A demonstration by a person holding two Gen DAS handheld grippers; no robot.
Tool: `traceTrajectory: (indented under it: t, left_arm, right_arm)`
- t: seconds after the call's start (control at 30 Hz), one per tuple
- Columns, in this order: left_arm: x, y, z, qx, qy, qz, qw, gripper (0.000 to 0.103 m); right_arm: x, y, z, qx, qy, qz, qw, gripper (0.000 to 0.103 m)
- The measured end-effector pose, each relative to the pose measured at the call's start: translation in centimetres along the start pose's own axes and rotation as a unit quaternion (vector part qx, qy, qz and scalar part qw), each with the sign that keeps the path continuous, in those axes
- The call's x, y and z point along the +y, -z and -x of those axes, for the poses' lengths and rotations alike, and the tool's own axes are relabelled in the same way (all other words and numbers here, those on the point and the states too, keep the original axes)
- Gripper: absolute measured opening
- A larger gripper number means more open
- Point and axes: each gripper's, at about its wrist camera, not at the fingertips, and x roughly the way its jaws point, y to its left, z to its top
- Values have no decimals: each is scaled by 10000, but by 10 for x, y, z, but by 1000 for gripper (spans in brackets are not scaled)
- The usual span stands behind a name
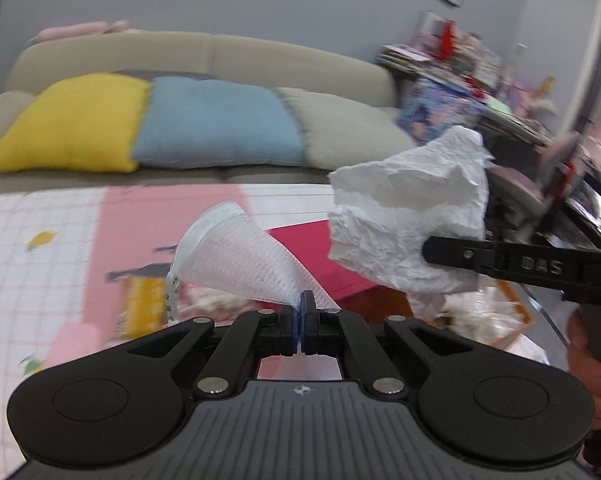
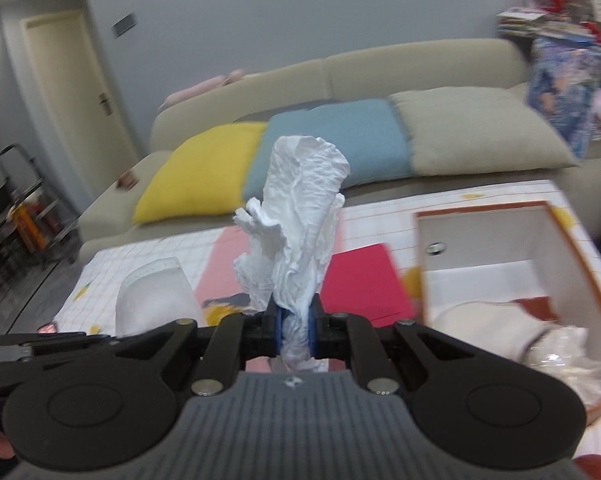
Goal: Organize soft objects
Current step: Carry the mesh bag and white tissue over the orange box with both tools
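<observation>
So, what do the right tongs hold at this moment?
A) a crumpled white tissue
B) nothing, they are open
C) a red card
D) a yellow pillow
A: in the right wrist view the right tongs are shut on the crumpled white tissue, which stands up between the blue pads; the left wrist view shows the same tissue lifted above the table.

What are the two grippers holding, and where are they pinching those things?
The left gripper pinches a white mesh foam sleeve by its narrow end. The right gripper pinches a crumpled white paper tissue at its lower, bunched end.
</observation>
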Motion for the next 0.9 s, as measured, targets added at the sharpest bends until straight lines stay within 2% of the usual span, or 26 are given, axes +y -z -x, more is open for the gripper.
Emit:
traceTrajectory:
  t: [0.33, 0.53, 0.7, 0.9]
  left_arm:
    - [-72, -44, -35, -101, 944, -757, 9926, 1]
    - [-112, -62, -67, -44, 1214, -1124, 9862, 1]
    - [-140, -61, -100, 153, 1043, -1635, 9809, 1]
    - [-151, -59, -146, 592, 885, -1856, 9768, 1]
  right_arm:
    - [-61, -21, 23, -478, 831, -254, 9951, 10]
    - [-99, -31, 21, -333, 1286, -217, 9909, 10]
    - [-132, -32, -1, 112, 1604, -212, 9868, 10]
    - [-160, -30, -32, 588, 1910, 17, 9798, 10]
